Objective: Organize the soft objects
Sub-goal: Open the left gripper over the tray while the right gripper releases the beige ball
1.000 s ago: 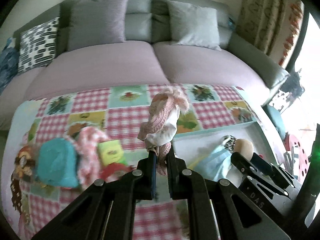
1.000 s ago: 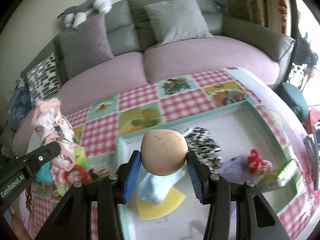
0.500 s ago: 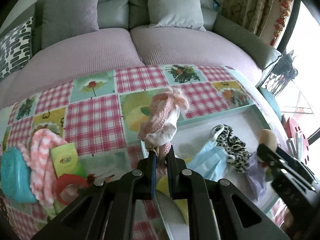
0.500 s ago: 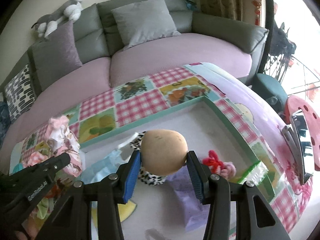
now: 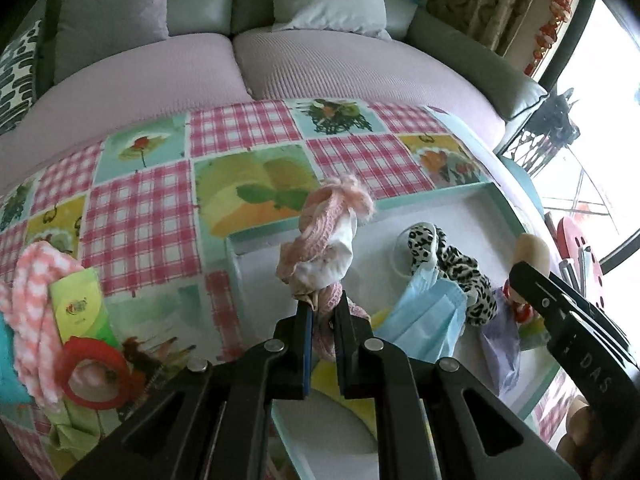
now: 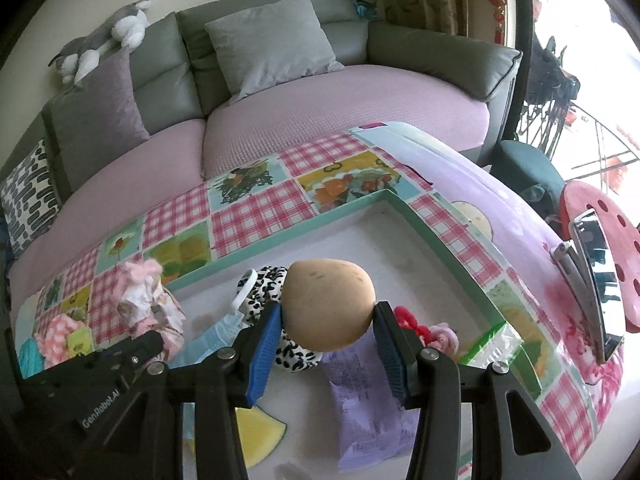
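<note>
pink knit and white cloth, bunched into one soft bundle (image 5: 324, 240), is sitting pinched by its lower end in the left gripper (image 5: 322, 312), whose jaws are closing almost fully on the fabric, so the bundle is standing up from the jaws with its long axis running toward 12 o'clock and its frayed pink tip leaning slightly to 1 o'clock. it is hanging over the near-left corner of the teal-rimmed tray (image 6: 440, 240) on the checked bench (image 5: 248, 128), apparently so it can be let go among the things already gathered there. the right gripper (image 6: 329, 330) is squeezing a tan egg-shaped foam ball (image 6: 330, 304) across its middle, jaws held wide by the ball's girth, the ball's long axis lying roughly 9 to 3 o'clock; holding it at the widest part is probably keeping the springy shape from popping out. below it in the tray are lying a leopard-print piece (image 5: 456, 268), a blue face mask (image 5: 428, 320), a purple slip (image 6: 368, 396) and a red-and-pink knot (image 6: 424, 330). at 8 o'clock in the left view, a pink checked cloth (image 5: 28, 292), a green packet (image 5: 80, 304) and a red ring (image 5: 96, 372) are waiting outside the tray.
</note>
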A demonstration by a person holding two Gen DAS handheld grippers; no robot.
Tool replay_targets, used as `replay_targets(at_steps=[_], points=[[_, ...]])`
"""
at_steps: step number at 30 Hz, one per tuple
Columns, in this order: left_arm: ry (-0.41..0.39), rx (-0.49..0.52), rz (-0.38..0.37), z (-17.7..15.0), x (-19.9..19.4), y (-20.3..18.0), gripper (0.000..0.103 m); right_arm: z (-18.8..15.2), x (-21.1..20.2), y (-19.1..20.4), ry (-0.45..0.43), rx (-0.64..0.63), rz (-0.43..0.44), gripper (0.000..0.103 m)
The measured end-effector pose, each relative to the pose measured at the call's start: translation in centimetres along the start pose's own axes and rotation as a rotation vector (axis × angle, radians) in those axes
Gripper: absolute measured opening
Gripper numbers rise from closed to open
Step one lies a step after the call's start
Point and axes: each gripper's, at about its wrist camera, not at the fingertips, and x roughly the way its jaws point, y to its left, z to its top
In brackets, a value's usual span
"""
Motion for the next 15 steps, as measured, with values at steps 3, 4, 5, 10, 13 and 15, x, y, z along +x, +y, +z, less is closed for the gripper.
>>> replay_targets(at_steps=[3,4,5,10,13,15], points=[[0.006,-0.003,0.006,0.0,-0.1,-0.1,0.011,0.1,0.0,0.0,-0.004,-0.001,-0.009,0.050],[0.009,-0.007,0.004,0.0,-0.1,0.0,0.013,0.1,0.0,-0.1,-0.006,0.000,-0.010,0.050],[0.012,-0.014,-0.001,0.1,-0.3,0.2,0.014,0.1,-0.1,-0.1,-0.007,0.000,-0.010,0.050],[0.008,-0.034,0.003,0.1,-1.1,0.5,0.043,0.1,0.0,-0.1,-0.005,-0.008,-0.015,0.051],[0.006,-0.039,0.002,0.2,-1.8,0.5,0.047,0.1,-0.1,0.1,-0.008,-0.021,-0.024,0.059],[-0.002,-0.040,0.010,0.3,-2.2,0.6,0.053,0.1,-0.3,0.2,-0.012,-0.026,-0.029,0.064]])
